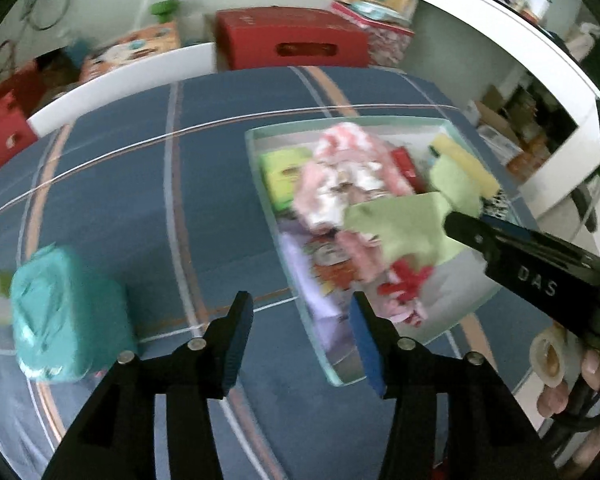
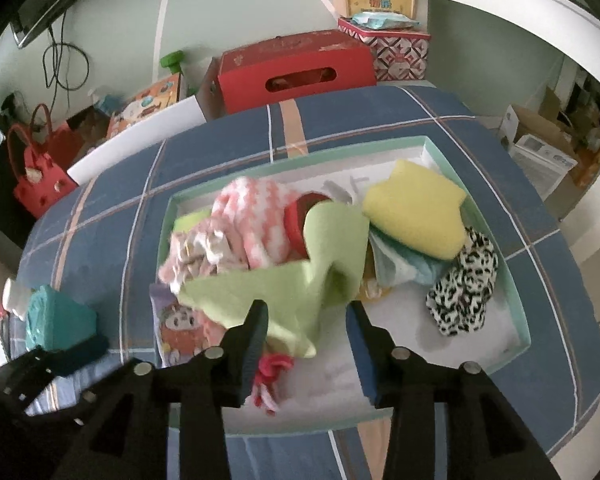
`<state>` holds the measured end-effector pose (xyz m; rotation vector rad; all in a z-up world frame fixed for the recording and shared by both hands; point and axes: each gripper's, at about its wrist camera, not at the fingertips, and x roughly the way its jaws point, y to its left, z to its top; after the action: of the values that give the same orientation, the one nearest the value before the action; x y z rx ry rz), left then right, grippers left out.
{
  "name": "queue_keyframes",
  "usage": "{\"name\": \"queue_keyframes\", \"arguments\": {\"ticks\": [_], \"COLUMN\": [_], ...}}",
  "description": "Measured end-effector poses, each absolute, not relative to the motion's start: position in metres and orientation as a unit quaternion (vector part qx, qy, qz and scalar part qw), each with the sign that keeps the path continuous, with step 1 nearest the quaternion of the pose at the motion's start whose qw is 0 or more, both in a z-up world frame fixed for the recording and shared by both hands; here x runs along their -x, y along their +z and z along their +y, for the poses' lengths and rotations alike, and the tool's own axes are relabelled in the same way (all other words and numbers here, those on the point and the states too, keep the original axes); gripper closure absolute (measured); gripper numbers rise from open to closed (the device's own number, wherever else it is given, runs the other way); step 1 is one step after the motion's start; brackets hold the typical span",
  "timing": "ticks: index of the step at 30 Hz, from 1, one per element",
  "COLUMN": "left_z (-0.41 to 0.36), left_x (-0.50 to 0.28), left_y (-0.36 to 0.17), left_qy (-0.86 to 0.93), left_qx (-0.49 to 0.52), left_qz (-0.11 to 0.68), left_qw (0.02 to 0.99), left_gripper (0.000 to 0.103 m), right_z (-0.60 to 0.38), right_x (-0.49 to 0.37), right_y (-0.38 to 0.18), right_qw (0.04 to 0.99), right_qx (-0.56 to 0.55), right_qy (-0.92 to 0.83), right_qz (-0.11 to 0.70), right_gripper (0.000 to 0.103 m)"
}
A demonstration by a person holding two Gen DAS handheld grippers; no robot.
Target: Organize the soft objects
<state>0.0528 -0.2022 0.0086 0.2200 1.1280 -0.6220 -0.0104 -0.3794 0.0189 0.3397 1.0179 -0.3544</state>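
A shallow mint-rimmed box [image 2: 512, 280] [image 1: 256, 148] sits on the blue plaid bed, holding soft things: a light green cloth [image 2: 300, 280] [image 1: 400, 224], a pink-white knit [image 2: 252, 216], a yellow sponge [image 2: 416, 208], a leopard-print scrunchie [image 2: 468, 284], a red-pink piece [image 2: 272, 364]. My right gripper [image 2: 306, 344] is open just above the green cloth's near edge, gripping nothing. It shows in the left wrist view [image 1: 460, 224] over the box. My left gripper [image 1: 300, 328] is open and empty, over the box's near-left edge. A teal soft pack [image 1: 60, 312] [image 2: 56, 320] lies left of the box.
A red cardboard box [image 2: 296, 68] and patterned boxes [image 2: 384, 44] stand behind the bed. A red bag [image 2: 40, 168] sits at the left. A white desk [image 1: 520, 48] and cartons [image 2: 540, 148] are at the right. A tape roll [image 1: 548, 356] lies by the hand.
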Motion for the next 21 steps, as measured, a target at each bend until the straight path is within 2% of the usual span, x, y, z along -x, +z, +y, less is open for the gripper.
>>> {"name": "queue_keyframes", "arguments": {"ticks": [2, 6, 8, 11, 13, 17, 18, 21], "left_z": [-0.192, -0.170, -0.155, -0.140, -0.127, -0.110, -0.107, -0.098], "left_x": [-0.051, -0.046, -0.045, -0.043, -0.041, -0.039, -0.038, -0.037], "left_y": [0.008, 0.007, 0.007, 0.006, 0.006, 0.003, 0.002, -0.001], "left_qy": [-0.273, -0.236, -0.220, -0.202, -0.187, -0.157, -0.149, -0.135], "left_qx": [-0.100, -0.106, -0.097, -0.086, -0.081, -0.074, -0.074, -0.071], "left_qz": [0.520, 0.506, 0.503, 0.499, 0.495, 0.496, 0.495, 0.494], "left_qw": [0.803, 0.823, 0.830, 0.838, 0.845, 0.851, 0.853, 0.856], "left_gripper": [0.025, 0.025, 0.023, 0.013, 0.013, 0.013, 0.013, 0.013], "right_z": [-0.375, -0.363, -0.356, -0.342, -0.335, -0.324, -0.321, -0.316], "right_x": [0.013, 0.020, 0.022, 0.025, 0.025, 0.028, 0.028, 0.029], "right_y": [0.017, 0.016, 0.016, 0.014, 0.013, 0.012, 0.012, 0.012], "right_qw": [0.844, 0.847, 0.851, 0.853, 0.854, 0.857, 0.859, 0.861], "right_qx": [-0.155, -0.142, -0.139, -0.125, -0.119, -0.117, -0.115, -0.110], "right_qy": [-0.167, -0.162, -0.153, -0.146, -0.142, -0.130, -0.129, -0.131], "right_qz": [0.486, 0.485, 0.483, 0.486, 0.487, 0.484, 0.483, 0.480], "right_gripper": [0.058, 0.037, 0.035, 0.025, 0.017, 0.010, 0.002, 0.000]}}
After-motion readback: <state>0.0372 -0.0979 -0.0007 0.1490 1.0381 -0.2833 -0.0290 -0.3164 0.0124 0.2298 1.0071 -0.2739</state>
